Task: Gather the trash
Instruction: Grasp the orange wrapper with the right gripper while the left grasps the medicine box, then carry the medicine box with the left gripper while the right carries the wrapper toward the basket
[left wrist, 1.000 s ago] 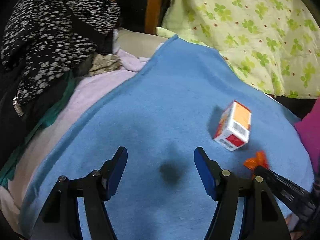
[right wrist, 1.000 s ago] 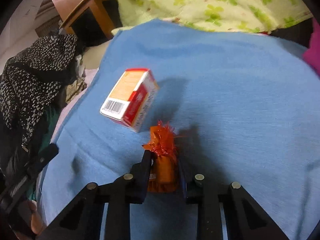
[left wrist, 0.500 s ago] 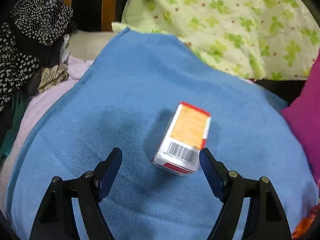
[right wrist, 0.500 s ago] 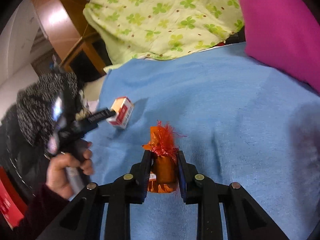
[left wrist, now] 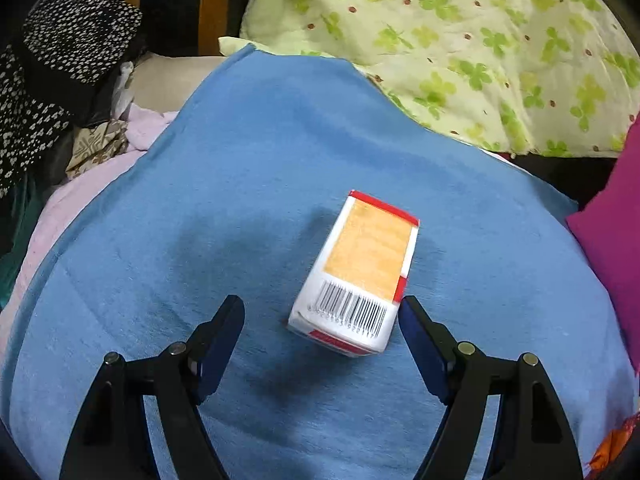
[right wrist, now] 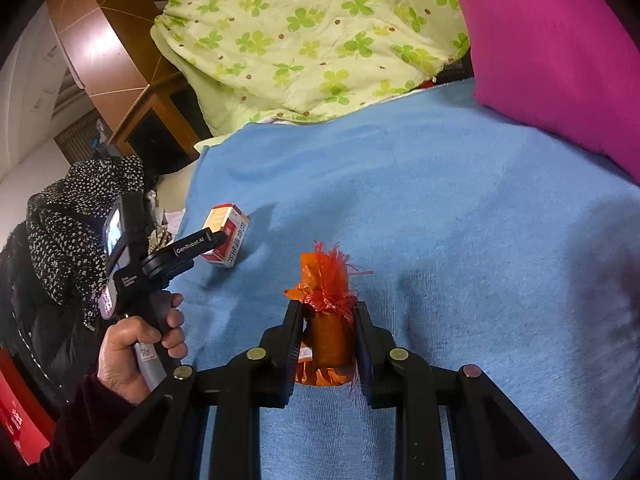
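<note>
A white, red and orange carton (left wrist: pixel 368 264) lies on the blue blanket (left wrist: pixel 240 160), barcode end towards me. My left gripper (left wrist: pixel 320 304) is open, and the carton's near end sits between its fingers, close to the right finger (left wrist: pixel 416 328) and apart from the left one. In the right wrist view the same carton (right wrist: pixel 224 236) lies at the left, with a person's hand (right wrist: pixel 136 336) holding the left gripper at it. My right gripper (right wrist: pixel 328 312) is shut on an orange wrapper (right wrist: pixel 326 288) with a frayed top, held above the blanket.
A green clover-print quilt (left wrist: pixel 460 40) is piled at the back and a magenta pillow (right wrist: pixel 560 60) lies at the right. A black-and-white spotted garment (left wrist: pixel 60 60), pink cloth (left wrist: pixel 92 184) and a wooden cabinet (left wrist: pixel 172 0) crowd the left side.
My left gripper swung right to the carton and its jaws widened; the carton's end now sits between the fingers. My right gripper drew back and rose with the orange wrapper.
</note>
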`<state>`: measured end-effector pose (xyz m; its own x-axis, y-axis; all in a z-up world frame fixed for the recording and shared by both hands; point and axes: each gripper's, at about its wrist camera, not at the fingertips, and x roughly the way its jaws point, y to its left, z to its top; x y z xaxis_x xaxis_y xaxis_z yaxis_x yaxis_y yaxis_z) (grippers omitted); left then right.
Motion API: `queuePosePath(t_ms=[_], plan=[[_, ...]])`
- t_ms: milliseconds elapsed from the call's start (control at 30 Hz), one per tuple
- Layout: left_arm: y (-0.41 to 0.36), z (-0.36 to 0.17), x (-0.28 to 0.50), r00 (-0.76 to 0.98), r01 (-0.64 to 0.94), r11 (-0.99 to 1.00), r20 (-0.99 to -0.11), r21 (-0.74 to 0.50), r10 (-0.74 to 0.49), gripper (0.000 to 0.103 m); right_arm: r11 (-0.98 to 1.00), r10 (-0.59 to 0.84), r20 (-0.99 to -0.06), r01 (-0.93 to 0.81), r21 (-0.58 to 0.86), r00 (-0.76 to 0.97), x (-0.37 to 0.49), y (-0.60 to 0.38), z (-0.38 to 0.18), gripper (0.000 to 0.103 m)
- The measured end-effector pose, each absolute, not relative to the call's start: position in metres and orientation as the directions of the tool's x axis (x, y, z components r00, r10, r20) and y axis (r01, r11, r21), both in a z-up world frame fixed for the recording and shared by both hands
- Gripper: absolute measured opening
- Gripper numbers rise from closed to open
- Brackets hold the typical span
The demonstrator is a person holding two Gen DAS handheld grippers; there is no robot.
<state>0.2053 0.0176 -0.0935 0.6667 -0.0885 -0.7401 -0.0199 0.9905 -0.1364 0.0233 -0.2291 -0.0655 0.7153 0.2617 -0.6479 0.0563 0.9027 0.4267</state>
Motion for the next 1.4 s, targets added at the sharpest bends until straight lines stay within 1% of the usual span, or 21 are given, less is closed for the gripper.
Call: queuePosePath(t_ms=[33,67,100,167,367,533,733,1033,1167,1400], plan=[[0.019,-0.094,0.206,0.666,-0.017,0.99,-0.74,-0.14,-0.093,0.079,0.903,0.264,-0.65,0.055,0.427,0.713,0.024,-0.229,-0.066,0.026],[0.02,-0.095,0.205,0.669,-0.011,0.989,-0.736,-0.149,-0.103,0.074,0.906,0.262,-0.652,0.051,0.42,0.711,0.024,-0.226,-0.067,0.026],[0.021,-0.095,0.205,0.67,0.003,0.987,-0.732,-0.162,-0.122,0.065,0.91,0.259,-0.653,0.046,0.411,0.711,0.024,-0.224,-0.067,0.026],[0.021,-0.096,0.205,0.667,0.028,0.983,-0.73,-0.179,-0.152,0.054,0.919,0.253,-0.655,0.034,0.393,0.712,0.025,-0.22,-0.066,0.026],[0.015,-0.087,0.192,0.684,0.049,0.988,-0.716,-0.146,-0.139,0.053,0.933,0.23,-0.652,0.027,0.359,0.723,0.024,-0.213,-0.064,0.026],[-0.001,-0.06,0.162,0.716,0.082,0.994,-0.689,-0.077,-0.112,0.053,0.931,0.211,-0.635,0.046,0.363,0.743,0.019,-0.22,-0.058,0.026],[-0.015,-0.028,0.104,0.771,0.113,0.993,-0.632,0.024,-0.072,0.053,0.928,0.186,-0.611,0.068,0.367,0.77,0.005,-0.231,-0.046,0.026],[-0.03,0.001,0.036,0.838,0.156,0.983,-0.54,0.094,-0.081,0.053,0.931,0.143,-0.569,0.084,0.354,0.81,-0.03,-0.246,-0.026,0.026],[-0.034,-0.002,0.016,0.834,0.172,0.98,-0.544,0.095,-0.094,0.053,0.928,0.135,-0.542,0.086,0.363,0.83,-0.043,-0.254,-0.016,0.027],[-0.043,-0.014,-0.012,0.814,0.213,0.971,-0.57,0.113,-0.112,0.053,0.927,0.138,-0.528,0.078,0.366,0.838,-0.052,-0.255,-0.009,0.027]])
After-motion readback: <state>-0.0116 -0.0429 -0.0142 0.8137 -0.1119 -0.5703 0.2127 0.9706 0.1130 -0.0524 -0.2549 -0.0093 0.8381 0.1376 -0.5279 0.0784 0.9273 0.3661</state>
